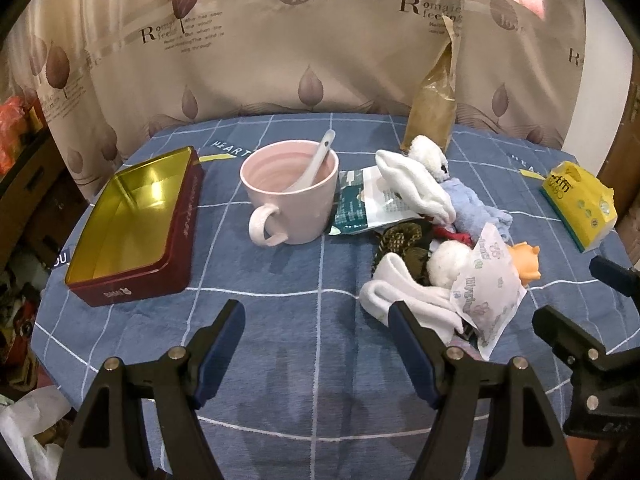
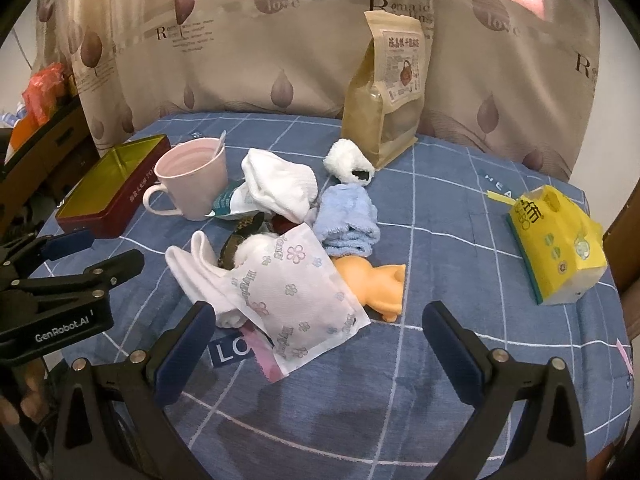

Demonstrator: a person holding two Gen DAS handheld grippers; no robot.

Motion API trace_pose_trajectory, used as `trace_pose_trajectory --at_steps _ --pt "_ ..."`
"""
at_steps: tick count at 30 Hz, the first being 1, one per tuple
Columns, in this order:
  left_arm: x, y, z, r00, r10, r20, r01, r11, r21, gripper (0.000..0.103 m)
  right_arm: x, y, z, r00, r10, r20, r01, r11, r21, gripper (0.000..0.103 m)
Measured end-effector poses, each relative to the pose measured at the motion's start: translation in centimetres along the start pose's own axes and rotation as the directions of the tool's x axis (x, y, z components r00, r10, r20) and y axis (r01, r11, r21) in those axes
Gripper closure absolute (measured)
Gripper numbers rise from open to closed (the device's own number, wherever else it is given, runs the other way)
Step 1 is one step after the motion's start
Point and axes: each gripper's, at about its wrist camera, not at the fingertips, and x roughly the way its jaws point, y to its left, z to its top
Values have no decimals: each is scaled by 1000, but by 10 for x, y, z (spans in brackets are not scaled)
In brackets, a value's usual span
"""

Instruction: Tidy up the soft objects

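Observation:
A heap of soft things lies on the blue checked tablecloth: white socks [image 2: 276, 184] [image 1: 412, 184], a second white sock [image 2: 200, 276] [image 1: 404, 292], a light blue fluffy sock [image 2: 348, 216] [image 1: 472, 208], a white fluffy sock [image 2: 346, 160], a flower-printed white pouch [image 2: 296, 296] [image 1: 488, 288] and an orange rubber toy [image 2: 376, 284] [image 1: 526, 260]. An open red tin with a gold inside [image 1: 132, 220] [image 2: 104, 196] stands at the left. My left gripper [image 1: 316, 316] is open and empty, its right finger beside the near white sock. My right gripper [image 2: 320, 320] is open and empty, just in front of the pouch.
A pink mug [image 1: 288, 192] with a white spoon [image 1: 316, 164] stands between tin and heap. A teal-and-white packet [image 1: 360, 200] lies by the mug. A tan standing pouch [image 2: 384, 92] is at the back, a yellow tissue pack [image 2: 556, 248] at the right. A curtain hangs behind.

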Motion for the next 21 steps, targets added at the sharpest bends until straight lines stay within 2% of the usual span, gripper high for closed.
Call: trace_pose_trajectory --at_steps 21 --pt "0 1 1 1000 1 -3 -1 1000 0 27 -2 8 3 1000 -4 10 4 999 -43 1"
